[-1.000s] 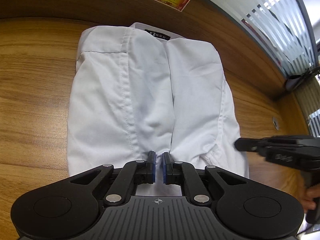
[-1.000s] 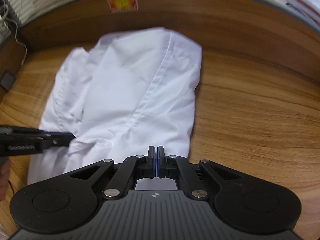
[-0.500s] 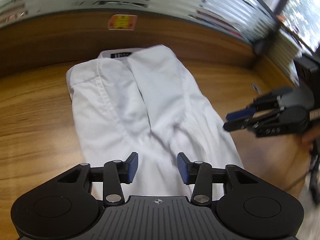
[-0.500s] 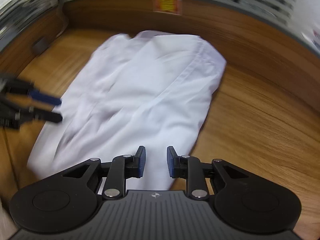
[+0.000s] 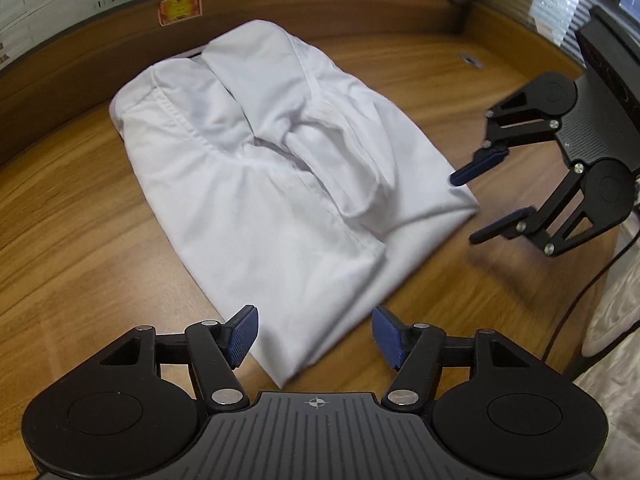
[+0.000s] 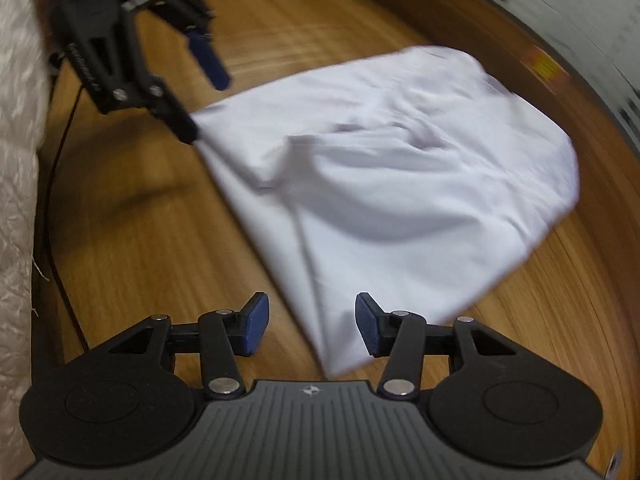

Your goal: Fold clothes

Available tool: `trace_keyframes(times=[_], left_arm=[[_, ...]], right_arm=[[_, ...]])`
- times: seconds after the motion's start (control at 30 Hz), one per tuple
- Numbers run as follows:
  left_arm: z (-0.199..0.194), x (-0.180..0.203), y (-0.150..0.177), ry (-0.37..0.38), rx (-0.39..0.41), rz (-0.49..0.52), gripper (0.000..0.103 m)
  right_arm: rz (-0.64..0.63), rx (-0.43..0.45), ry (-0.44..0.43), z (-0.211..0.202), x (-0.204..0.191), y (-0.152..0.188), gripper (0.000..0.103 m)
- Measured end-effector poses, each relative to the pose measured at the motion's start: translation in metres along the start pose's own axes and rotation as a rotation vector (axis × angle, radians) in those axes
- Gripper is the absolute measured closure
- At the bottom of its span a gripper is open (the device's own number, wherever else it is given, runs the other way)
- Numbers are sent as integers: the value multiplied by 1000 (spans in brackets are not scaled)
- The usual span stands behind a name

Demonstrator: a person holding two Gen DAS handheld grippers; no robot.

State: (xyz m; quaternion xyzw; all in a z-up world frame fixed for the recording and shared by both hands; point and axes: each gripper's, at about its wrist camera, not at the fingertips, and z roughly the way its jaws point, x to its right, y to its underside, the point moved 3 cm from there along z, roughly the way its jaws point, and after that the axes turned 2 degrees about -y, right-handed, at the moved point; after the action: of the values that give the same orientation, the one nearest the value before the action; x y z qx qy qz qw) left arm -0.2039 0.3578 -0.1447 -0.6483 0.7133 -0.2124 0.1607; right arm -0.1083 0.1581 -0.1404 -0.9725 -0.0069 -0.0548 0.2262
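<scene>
Now we see a folded white garment [image 5: 280,184] lying on the wooden table [image 5: 72,216], its near corner between the wide-open left gripper [image 5: 315,336]; the right gripper [image 6: 312,324] gapes likewise, empty.

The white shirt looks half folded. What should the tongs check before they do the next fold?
1. Left tongs open and holding nothing: ok.
2. Right tongs open and holding nothing: ok.
3. White shirt lies wholly on the wooden table: ok.
4. Shirt flat and smooth: not ok, folds bunch up along its middle.
5. Near end of the shirt sits between the left tongs' pads: ok.
6. Right wrist view sharp enough to aim by: not ok, it is blurred.
</scene>
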Motion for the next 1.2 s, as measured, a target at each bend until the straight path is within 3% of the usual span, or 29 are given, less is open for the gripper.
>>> trace_keyframes(times=[0.2, 0.27, 0.3, 0.4, 0.57, 0.63, 0.67, 0.7, 0.8, 0.87, 0.93, 1.0, 1.2], left_arm=[[3, 15, 1, -43, 27, 42, 25], [6, 18, 0, -56, 22, 47, 24], [7, 19, -1, -60, 20, 51, 24], [12, 25, -3, -66, 27, 76, 24], [20, 37, -2, -124, 66, 171, 25], [22, 40, -2, -169, 86, 205, 40], [22, 40, -3, -196, 103, 213, 65], [20, 39, -4, -220, 122, 215, 80], [12, 34, -14, -250, 175, 186, 96], [6, 31, -24, -264, 202, 163, 96], [1, 29, -34, -262, 218, 138, 96], [-2, 27, -42, -257, 231, 117, 97], [-8, 27, -54, -246, 255, 84, 97]], right_arm=[[-143, -12, 21, 15, -18, -11, 50], [-191, -17, 28, 20, -24, -15, 62], [-215, -19, 32, 23, -27, -17, 83], [-199, 6, 24, 14, -21, -21, 96], [-162, 55, 45, -10, -9, -33, 100], [-148, 74, 57, -19, -4, -40, 101], [-141, 83, 62, -23, -1, -44, 101], [-136, 88, 62, -27, 2, -47, 101], [-123, 102, 67, -35, 11, -54, 100], [-100, 110, 63, -40, 14, -55, 96], [-79, 131, 54, -47, 13, -53, 61], [-66, 141, 35, -51, 9, -47, 44], [-55, 57, 61, -29, -6, -17, 44]])
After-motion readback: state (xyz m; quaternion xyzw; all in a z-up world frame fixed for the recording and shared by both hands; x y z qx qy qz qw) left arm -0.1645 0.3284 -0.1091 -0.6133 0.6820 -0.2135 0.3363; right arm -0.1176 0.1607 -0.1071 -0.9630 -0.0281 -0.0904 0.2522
